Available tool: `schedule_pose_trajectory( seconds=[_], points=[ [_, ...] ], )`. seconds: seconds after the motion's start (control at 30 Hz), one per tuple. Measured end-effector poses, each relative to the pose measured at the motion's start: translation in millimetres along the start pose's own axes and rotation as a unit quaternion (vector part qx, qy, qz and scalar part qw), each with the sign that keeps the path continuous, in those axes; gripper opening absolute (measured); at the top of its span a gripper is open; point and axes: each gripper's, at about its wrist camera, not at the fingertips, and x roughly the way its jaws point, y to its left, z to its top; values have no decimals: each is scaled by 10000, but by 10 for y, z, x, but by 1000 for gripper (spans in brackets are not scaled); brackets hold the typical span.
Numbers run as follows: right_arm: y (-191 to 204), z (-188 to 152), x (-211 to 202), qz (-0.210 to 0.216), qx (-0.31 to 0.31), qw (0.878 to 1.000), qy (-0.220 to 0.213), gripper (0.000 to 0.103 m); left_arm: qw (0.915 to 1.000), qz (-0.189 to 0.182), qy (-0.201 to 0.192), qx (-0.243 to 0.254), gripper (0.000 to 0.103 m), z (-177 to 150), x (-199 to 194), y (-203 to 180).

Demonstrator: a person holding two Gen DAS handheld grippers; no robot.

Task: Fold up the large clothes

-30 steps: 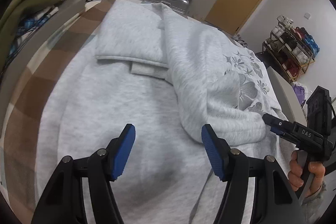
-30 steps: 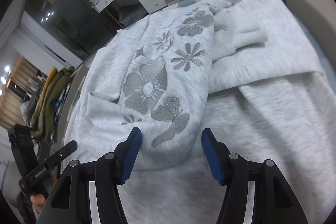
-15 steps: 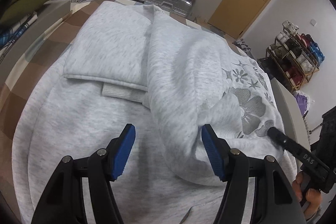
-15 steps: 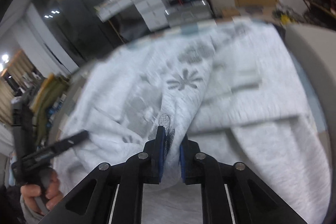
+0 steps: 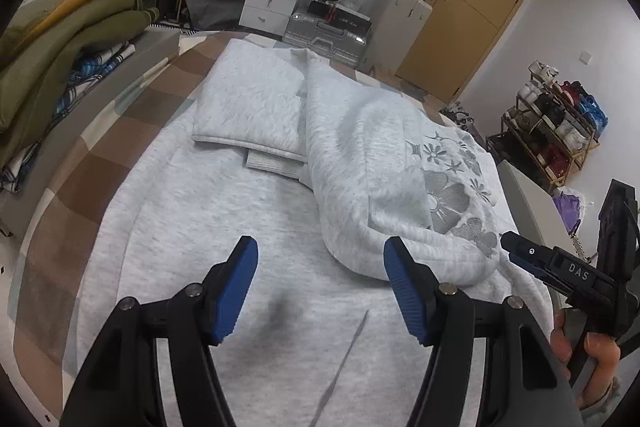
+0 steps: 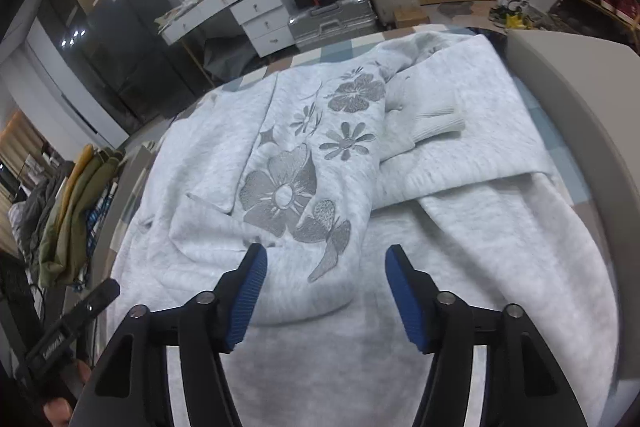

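your right tongs [image 6: 322, 287] have just been opening and grip nothing; the left tongs [image 5: 320, 285] are released too. the grey sweatshirt [image 5: 248, 227] lies on the bed [image 5: 100, 163], and its flowered fold [image 6: 304, 195] may slump open, being loosely bunched.

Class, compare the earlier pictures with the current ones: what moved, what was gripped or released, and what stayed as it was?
The right tongs, clamped on the flowered fold of the grey sweatshirt half a second ago, have just been opening and released it; nothing is between them now. The fold lies on the sweatshirt's body. The left tongs stayed open and empty, and the folded sleeve kept its place.
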Motion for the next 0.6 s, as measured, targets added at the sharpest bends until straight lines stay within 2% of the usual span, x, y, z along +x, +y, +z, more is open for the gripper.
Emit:
schedule_pose_trajectory(
  seconds=[0.13,0.3,0.43,0.5,0.6],
  points=[
    [95,-119,-315,-74,56,9995,-309,73,9995,-147,-163,228,60,-67,-258,-86],
    [228,-275,-601,-311,32,9973,-669,81,9945,-11,-443,952,61,-162,-539,-238],
    [352,-327,-738,-543,97,9956,-753,83,9948,-98,-359,947,62,-219,-548,-146],
    [476,-323,-787,-626,60,9949,-785,85,9943,59,-303,1023,62,-197,-562,-167],
    [733,-310,-884,-690,-148,9932,-924,87,9908,192,-568,1212,67,-182,-681,-164]
  ],
)
